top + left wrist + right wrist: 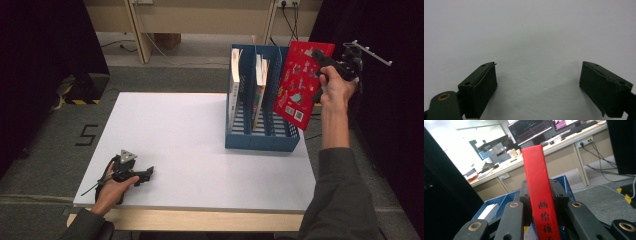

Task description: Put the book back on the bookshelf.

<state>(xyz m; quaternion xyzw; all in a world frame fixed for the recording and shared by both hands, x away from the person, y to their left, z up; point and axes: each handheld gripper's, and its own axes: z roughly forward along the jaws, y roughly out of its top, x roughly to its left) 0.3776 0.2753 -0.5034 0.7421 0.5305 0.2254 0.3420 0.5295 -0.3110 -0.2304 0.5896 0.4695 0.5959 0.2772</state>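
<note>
Though partly filled, blue rack (261, 137)

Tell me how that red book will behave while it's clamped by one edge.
The red book probably stays stiff: it hangs flat and unbent from the right gripper. Held tilted by one edge above the blue rack, it may pivot. Its cover looks glossy, so possibly slippery.

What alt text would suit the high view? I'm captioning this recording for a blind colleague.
A person's right gripper holds a red book tilted in the air at the right end of a blue file rack, which already holds two books upright. The left gripper rests open near the front left of the white table.
</note>
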